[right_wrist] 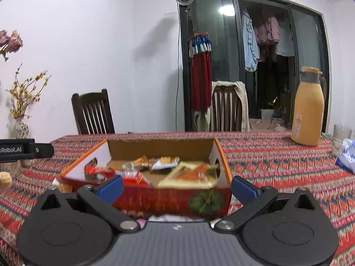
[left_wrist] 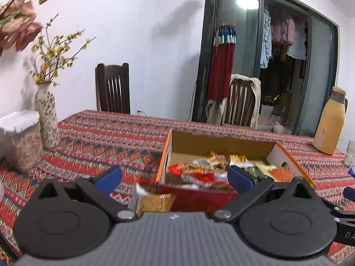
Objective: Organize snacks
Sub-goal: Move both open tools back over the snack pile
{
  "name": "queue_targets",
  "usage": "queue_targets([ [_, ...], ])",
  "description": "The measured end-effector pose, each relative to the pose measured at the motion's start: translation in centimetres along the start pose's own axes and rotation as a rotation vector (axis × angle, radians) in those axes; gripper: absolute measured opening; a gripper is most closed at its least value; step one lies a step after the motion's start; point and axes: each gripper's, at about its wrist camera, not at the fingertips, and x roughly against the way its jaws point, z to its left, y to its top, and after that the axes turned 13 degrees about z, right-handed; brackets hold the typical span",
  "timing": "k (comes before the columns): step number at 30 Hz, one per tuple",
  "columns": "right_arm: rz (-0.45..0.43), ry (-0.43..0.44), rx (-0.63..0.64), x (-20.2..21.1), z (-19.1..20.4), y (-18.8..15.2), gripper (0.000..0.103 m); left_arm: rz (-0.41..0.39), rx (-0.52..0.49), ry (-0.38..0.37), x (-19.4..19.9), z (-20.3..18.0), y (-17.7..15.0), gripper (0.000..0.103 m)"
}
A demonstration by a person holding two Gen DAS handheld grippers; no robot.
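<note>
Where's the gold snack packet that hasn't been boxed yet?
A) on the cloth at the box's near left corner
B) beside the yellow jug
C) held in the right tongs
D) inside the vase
A: in the left wrist view the gold packet lies on the tablecloth just outside the cardboard box, at its near left corner; both tongs are open and hold nothing.

My table (right_wrist: 277,155), under its patterned red cloth, carries the open snack box (right_wrist: 155,197), a yellow jug (right_wrist: 307,110), a vase (left_wrist: 46,115) and a lidded jar (left_wrist: 22,137).
</note>
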Motion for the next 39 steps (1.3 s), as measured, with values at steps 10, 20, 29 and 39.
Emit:
queue_targets([
  [10, 0.096, 0.008, -0.009, -0.2, 0.2, -4.7, 0.103, 0.072, -0.028, 0.003, 0.0, 1.4, -4.6, 0.103],
  [20, 0.1, 0.012, -0.034, -1.1, -0.2, -6.6, 0.103, 0.114, -0.043, 0.009, -2.4, 1.9, -7.7, 0.103],
  [29, 0.093, 0.02, -0.019, -1.3, 0.0, -7.0, 0.103, 0.087, -0.047, 0.017, -2.4, 1.7, -8.3, 0.103],
  [39, 0.093, 0.026, -0.015, -1.2, 0.1, -7.2, 0.103, 0.066, -0.033, 0.026, -2.1, 1.8, -8.5, 0.103],
])
